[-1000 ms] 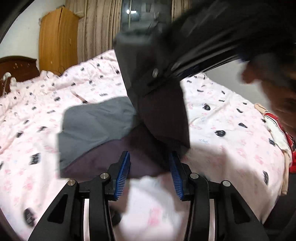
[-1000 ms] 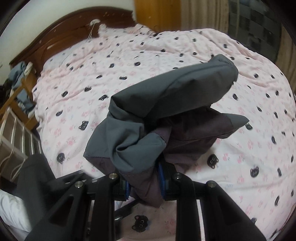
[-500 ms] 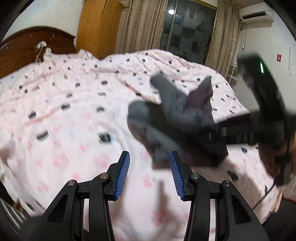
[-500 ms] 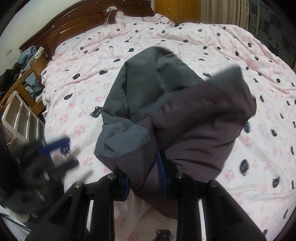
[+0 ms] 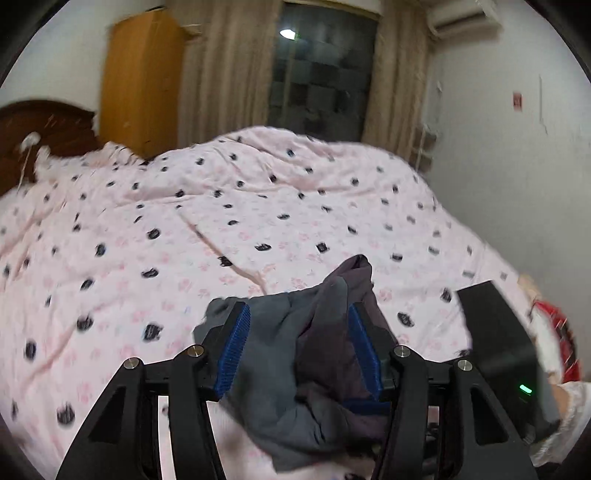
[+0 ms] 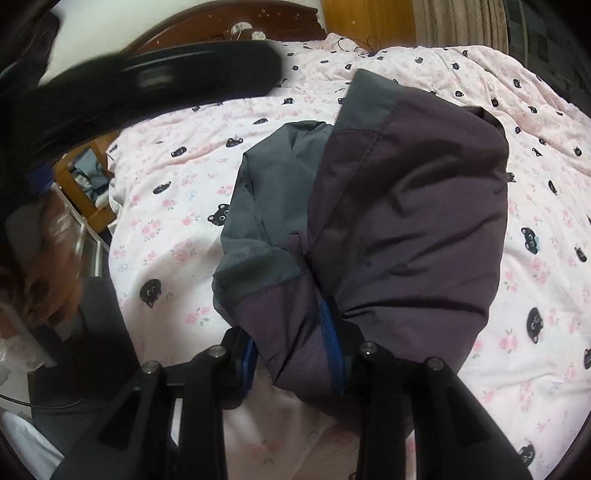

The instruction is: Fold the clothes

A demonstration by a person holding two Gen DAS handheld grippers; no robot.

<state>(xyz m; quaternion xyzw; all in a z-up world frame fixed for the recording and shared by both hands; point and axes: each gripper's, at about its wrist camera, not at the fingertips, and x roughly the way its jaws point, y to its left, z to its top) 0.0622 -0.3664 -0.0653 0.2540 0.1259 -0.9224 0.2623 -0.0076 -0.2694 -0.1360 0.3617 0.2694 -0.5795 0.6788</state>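
Left hand-held gripper (image 5: 298, 347) now has its blue pads (image 5: 233, 345) spread apart with the garment (image 5: 295, 362) bunched between them at lower centre of the left wrist view; half a second ago the cloth hung out ahead of those pads, well clear, so the left has closed in on it. Pads sit on either side of the fabric but not pinched, no grip yet. Right hand-held gripper (image 6: 291, 345) stays clamped on the garment (image 6: 388, 221) at lower centre of the right wrist view, pads drawn together on a purple fold, grey and purple cloth ballooning up and away over the middle of the frame. Cloth looks lifted off the bed (image 5: 147, 229), still a crumpled bundle, no flat fold. Judgement: this is a second-grasp step, left needs to close on an edge so the piece can be spread between both hands; folding itself barely begun. Further back, pink cat-print bed fills mid frame, blurred from motion. Beyond, dark headboard (image 6: 229, 26) at top, wardrobe (image 5: 140, 77) upper left, curtains (image 5: 229, 70) and window (image 5: 321, 70) at top centre.
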